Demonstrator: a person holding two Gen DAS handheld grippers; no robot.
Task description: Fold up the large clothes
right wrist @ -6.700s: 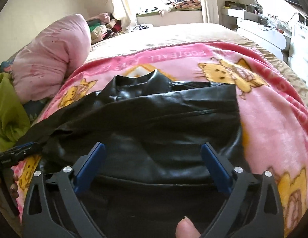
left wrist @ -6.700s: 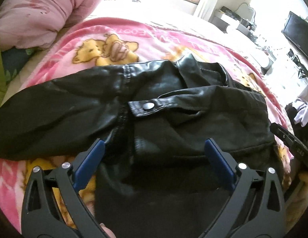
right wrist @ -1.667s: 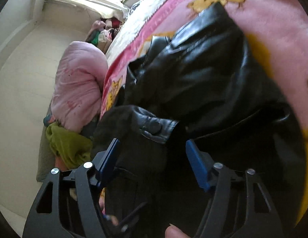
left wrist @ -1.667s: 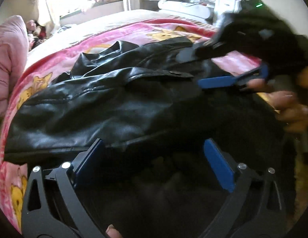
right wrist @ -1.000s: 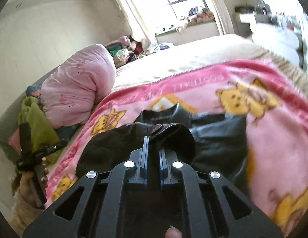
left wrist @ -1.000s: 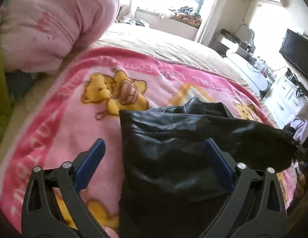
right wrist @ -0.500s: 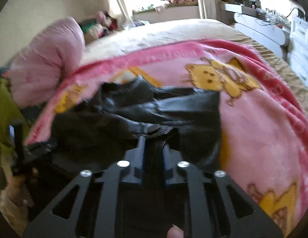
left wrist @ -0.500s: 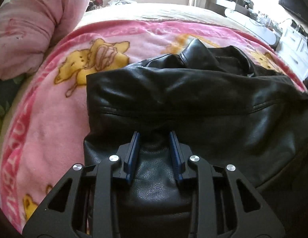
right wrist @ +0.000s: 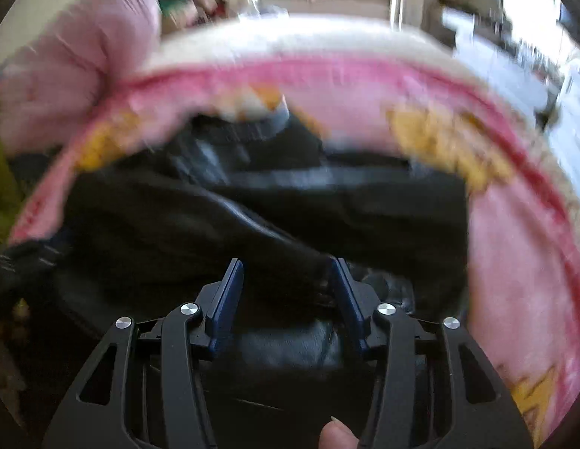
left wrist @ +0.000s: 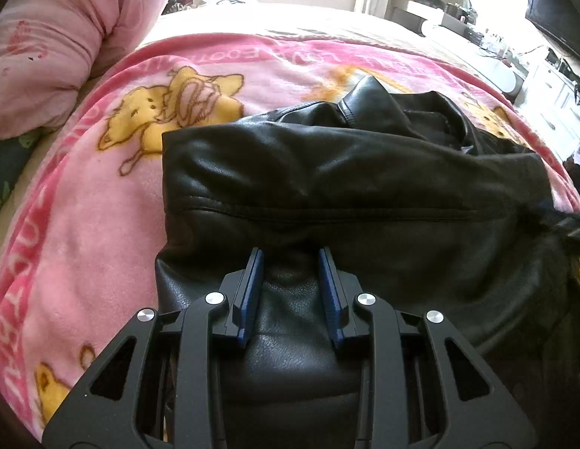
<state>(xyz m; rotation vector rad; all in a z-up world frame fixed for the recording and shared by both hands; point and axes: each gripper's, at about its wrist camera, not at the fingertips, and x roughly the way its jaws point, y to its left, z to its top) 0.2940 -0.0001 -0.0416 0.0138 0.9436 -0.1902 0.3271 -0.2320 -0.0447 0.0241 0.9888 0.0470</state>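
Observation:
A black leather jacket (left wrist: 349, 187) lies folded in on itself on a pink cartoon-bear blanket (left wrist: 88, 202); its collar (left wrist: 368, 101) points away from me. My left gripper (left wrist: 290, 258) sits at the near hem, its blue pads close together with a fold of leather bunched between them. In the blurred right wrist view, the same jacket (right wrist: 252, 217) fills the middle. My right gripper (right wrist: 286, 265) is over its near edge, jaws partly apart, leather lying between and under them.
A pink duvet roll (left wrist: 65, 33) lies at the back left. Beige bedding (left wrist: 290, 22) runs to a window sill. White drawers (left wrist: 544, 86) and a TV (left wrist: 555, 3) stand at the right. The blanket's right edge (right wrist: 551, 202) drops off.
Both grippers closed on the jacket about a second ago. Since half a second ago the right jaws have spread apart and that view has swung; the left pads have also widened a little.

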